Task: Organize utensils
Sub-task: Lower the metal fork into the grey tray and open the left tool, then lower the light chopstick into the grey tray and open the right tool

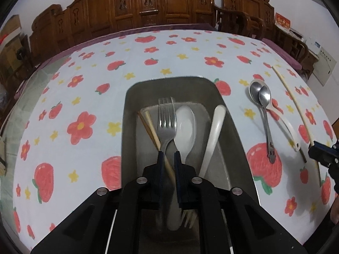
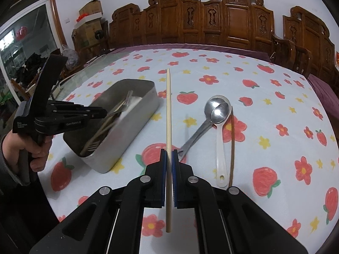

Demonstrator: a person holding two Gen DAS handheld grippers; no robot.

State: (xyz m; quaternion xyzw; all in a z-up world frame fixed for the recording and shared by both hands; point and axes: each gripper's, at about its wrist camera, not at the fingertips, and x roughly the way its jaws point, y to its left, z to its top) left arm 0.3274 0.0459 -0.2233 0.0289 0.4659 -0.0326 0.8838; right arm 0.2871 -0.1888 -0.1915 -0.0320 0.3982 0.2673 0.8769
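A metal tin sits on the strawberry tablecloth and also shows in the right wrist view. My left gripper is shut on a steel fork held over the tin. Inside lie a white spoon, another white handle and a chopstick. My right gripper is shut on a pale chopstick, held above the cloth right of the tin. A steel spoon, a white spoon and a brown chopstick lie right of it.
Carved wooden chairs line the far table edge. The person's hand and the left gripper body hover at the tin's left. A window and boxes stand at far left.
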